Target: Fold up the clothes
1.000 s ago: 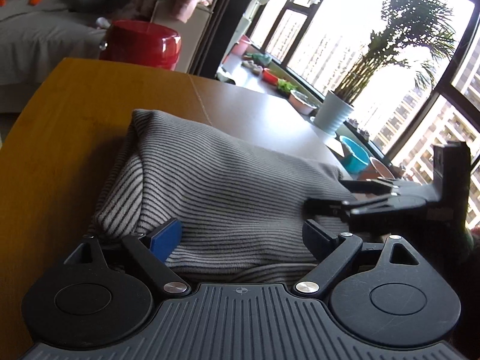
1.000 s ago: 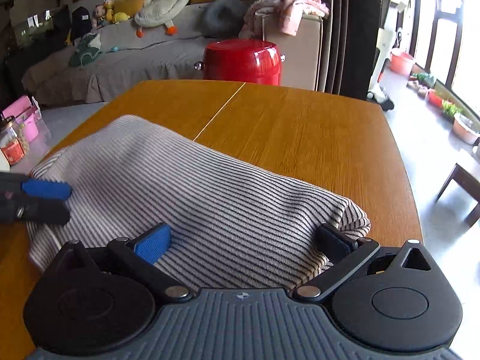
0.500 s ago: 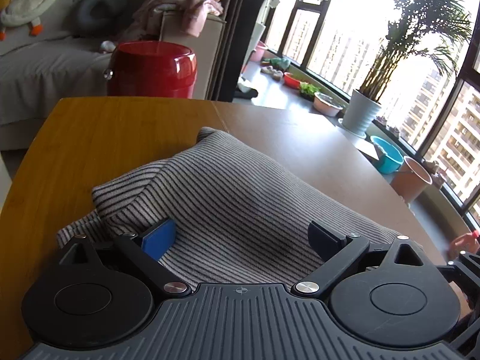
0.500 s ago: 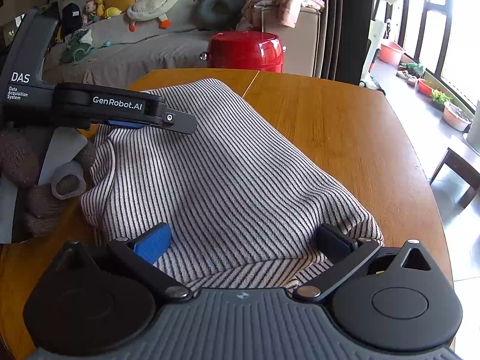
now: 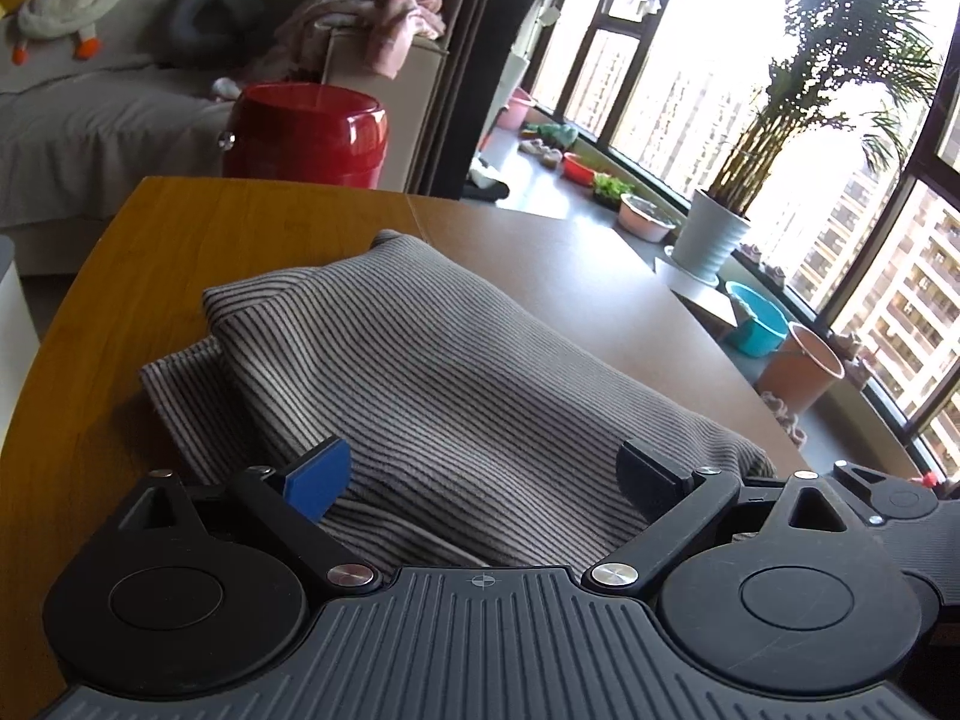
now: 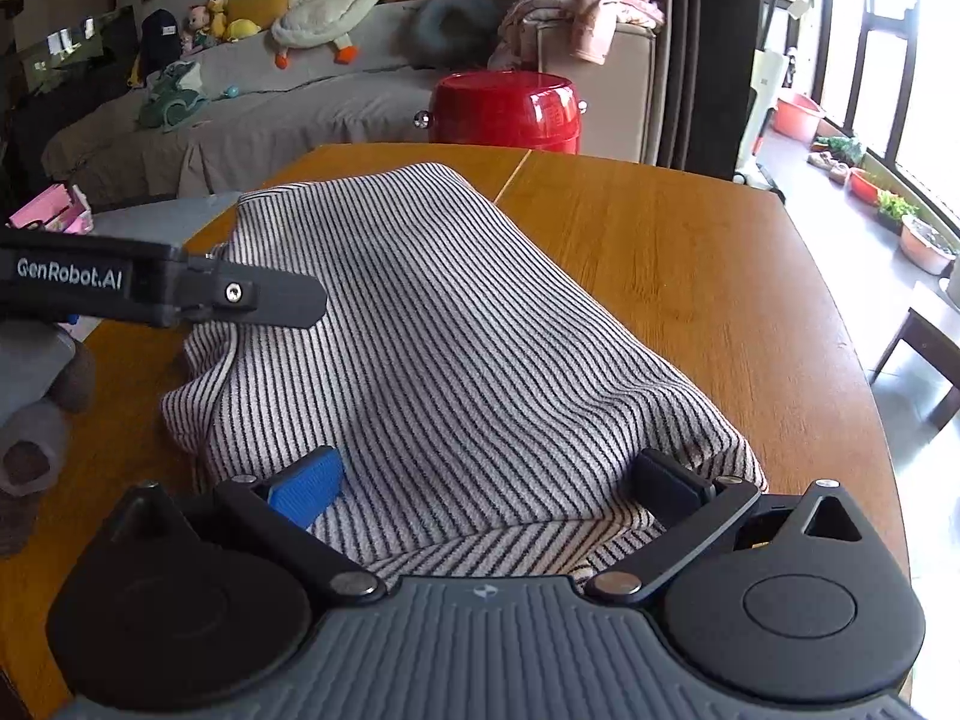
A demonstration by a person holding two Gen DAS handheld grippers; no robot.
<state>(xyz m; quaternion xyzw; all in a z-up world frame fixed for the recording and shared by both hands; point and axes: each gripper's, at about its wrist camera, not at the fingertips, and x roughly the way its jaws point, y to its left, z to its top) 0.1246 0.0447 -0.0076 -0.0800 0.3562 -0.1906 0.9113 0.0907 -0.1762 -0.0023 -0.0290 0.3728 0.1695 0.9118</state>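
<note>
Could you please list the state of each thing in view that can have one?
Striped garment: folded, lying on the wooden table.
Left hand-held gripper: open, fingers straddling the garment's near edge.
Right hand-held gripper: open, likewise.
Red stool: upright, behind the table.

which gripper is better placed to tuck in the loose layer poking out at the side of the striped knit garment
Left. The left gripper sits at the striped knit garment's loose layer; the right gripper straddles the opposite near corner, jaws open.

Both wrist cameras sit low at the table's (image 5: pixel 150 252) near edge, close over the striped garment (image 6: pixel 456 348). The left view faces the windows, the right view the sofa; both share the red stool (image 6: pixel 507 111).
</note>
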